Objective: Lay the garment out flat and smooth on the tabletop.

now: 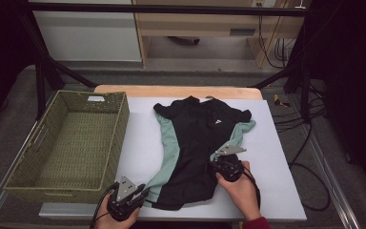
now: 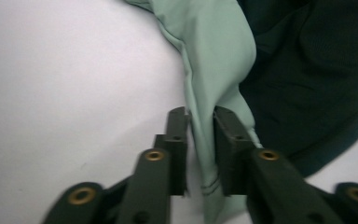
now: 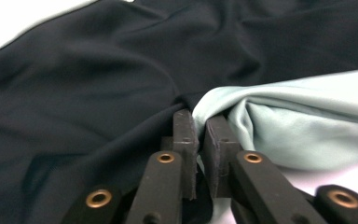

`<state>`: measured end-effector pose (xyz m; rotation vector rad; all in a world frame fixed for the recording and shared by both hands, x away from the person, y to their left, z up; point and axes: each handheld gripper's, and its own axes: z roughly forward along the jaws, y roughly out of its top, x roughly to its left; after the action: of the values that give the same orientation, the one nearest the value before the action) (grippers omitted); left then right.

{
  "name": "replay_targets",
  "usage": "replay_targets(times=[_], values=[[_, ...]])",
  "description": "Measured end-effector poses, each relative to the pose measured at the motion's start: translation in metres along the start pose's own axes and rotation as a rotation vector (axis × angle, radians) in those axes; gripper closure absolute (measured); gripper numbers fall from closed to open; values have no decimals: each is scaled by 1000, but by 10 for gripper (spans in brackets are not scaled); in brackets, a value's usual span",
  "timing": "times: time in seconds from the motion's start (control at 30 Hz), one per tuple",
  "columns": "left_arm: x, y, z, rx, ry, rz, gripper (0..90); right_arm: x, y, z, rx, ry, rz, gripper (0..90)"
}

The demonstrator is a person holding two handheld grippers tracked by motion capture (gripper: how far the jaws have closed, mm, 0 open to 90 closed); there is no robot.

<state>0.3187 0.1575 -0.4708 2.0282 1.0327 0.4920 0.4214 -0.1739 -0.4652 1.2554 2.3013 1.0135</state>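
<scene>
**Garment Handling — Both Edges Gripped, Fold or Transfer Pending**

The shirt (image 1: 195, 143) — black with mint-green side panels — lies on the white table (image 1: 276, 191), collar toward the far edge, largely spread out. The wicker basket (image 1: 28, 183) stands just beside it on the left and holds nothing.

The left gripper (image 1: 143, 194) is at the near left hem. In the left gripper view its jaws sit narrowly apart with a fold of the green panel (image 2: 214, 56) between them; whether the pads press the cloth cannot be told for certain. The right gripper (image 1: 218, 161) is at the right side seam, jaws pinched on the fabric where black meets green (image 3: 200, 105).

Judged status: grasping is done or nearly so. Folding, and any placement in the basket, remain.
</scene>
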Motion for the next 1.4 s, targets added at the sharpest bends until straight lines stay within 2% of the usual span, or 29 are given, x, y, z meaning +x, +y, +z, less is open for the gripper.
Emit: replay_targets(times=[0.03,0.1,0.17,0.23,0.3,0.47,0.53,0.57,0.63,0.73,0.9,1.03,1.13,1.23,1.4], values=[[-1,-1,1,-2,3,3,699,0,1,3,-15,1,5,787],[-2,-2,2,3,4,10,669,2,1,-2,-61,2,16,680],[-3,-2,4,5,1,11,658,3,-2,-15,-103,-11,16,634],[-4,-2,5,10,-1,17,654,1,-9,-32,-137,-46,2,586],[-6,-2,6,15,2,24,655,-5,-20,-49,-165,-83,19,562],[-7,-3,7,24,9,32,679,-19,-52,-71,-164,-130,100,551],[-7,-3,7,21,8,34,679,-25,-62,-72,-144,-149,119,558],[-8,-3,7,20,8,35,678,-27,-64,-71,-130,-150,133,558],[-8,-3,7,19,8,34,676,-29,-66,-65,-117,-142,133,557],[-8,-3,7,19,4,33,675,-25,-63,-54,-106,-103,121,540],[-7,-3,7,15,-1,28,672,-19,-48,-37,-141,-36,101,505],[-6,-3,6,10,0,24,664,-11,-35,-20,-132,-4,64,574],[-6,-3,6,8,-1,25,660,-5,-27,-15,-135,-1,37,730],[-8,-3,7,10,-2,31,651,-1,-22,-17,-119,-7,30,800],[-6,-2,5,3,-1,30,649,-4,-23,-35,-111,-22,54,814]])
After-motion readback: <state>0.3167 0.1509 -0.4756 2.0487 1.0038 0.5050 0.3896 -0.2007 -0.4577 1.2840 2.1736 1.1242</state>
